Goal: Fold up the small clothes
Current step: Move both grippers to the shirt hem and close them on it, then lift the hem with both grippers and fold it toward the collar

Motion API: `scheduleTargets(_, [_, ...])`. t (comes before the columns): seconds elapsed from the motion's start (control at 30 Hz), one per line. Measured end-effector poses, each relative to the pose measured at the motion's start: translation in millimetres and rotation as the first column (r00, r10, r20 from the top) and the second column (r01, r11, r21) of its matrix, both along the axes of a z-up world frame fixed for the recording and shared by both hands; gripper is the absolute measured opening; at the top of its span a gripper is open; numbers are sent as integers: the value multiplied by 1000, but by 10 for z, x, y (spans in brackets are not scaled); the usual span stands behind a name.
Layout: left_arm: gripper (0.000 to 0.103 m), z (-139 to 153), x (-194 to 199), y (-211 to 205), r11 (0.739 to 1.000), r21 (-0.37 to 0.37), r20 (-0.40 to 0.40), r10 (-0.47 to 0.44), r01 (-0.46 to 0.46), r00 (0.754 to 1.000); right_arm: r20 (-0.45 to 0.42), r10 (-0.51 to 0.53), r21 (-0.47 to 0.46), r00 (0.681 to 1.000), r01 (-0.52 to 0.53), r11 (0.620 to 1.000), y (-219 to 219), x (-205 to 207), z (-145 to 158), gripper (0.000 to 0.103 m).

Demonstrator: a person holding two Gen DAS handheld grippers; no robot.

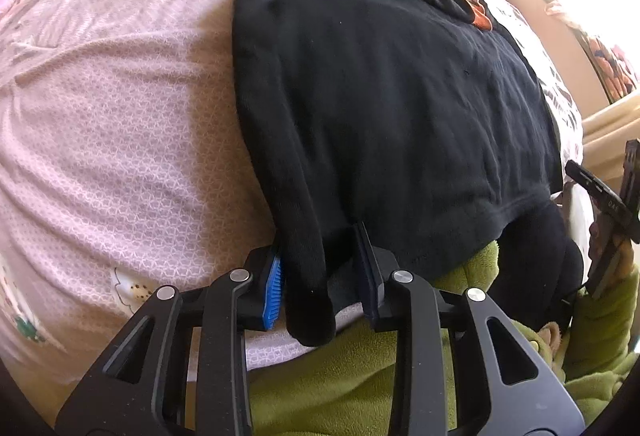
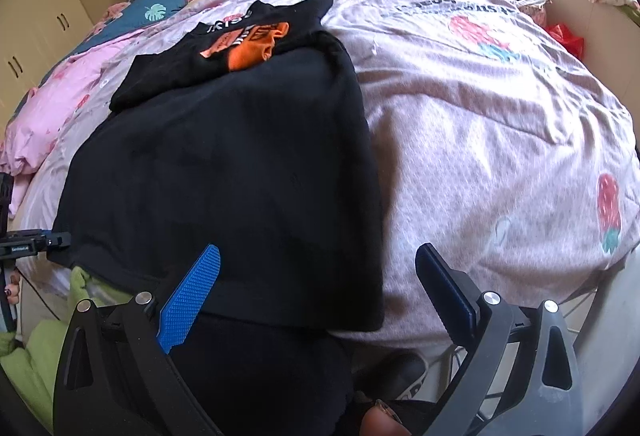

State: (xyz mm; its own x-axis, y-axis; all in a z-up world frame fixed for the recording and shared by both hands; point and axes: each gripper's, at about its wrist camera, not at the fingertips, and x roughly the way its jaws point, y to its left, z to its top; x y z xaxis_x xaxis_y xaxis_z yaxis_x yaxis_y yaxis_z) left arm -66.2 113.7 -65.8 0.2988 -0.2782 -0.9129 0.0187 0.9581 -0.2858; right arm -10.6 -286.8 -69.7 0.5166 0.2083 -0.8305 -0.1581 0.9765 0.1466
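Black garment (image 2: 224, 171) spread flat on the bed (image 2: 480, 139), its near hem at the bed's edge. Left tongs (image 1: 320, 272) clenched on a hanging fold of the garment's near left corner. Right tongs (image 2: 320, 288) released, jaws wide apart above the garment's near right corner. A printed black shirt (image 2: 240, 43) lies on the garment's far end.

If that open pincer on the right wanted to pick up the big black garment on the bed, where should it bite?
Probably the near right corner of the black garment, coming in low from the bed's near edge. There the hem hangs slightly over the edge, so one finger could slip beneath. The right gripper stands open above that hem; the left gripper is shut on the other near corner, where a fold hangs down.
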Motion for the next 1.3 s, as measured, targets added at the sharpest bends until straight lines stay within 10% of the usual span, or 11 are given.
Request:
scheduleTargets(0.23, [23, -25, -34, 56, 1000, -20, 1, 10, -10, 1000, -76, 5, 13, 997, -4, 1000, -74, 3, -179, 68])
scheduleTargets(0.5, [9, -22, -30, 73, 1000, -9, 25, 11, -11, 1000, -80, 9, 8, 997, -8, 1000, -100, -73, -170, 10])
scheduleTargets(1.3, [2, 954, 302, 373, 992, -114, 345, 97, -61, 933, 271, -46, 149, 962, 5, 989, -99, 26, 1074, 9])
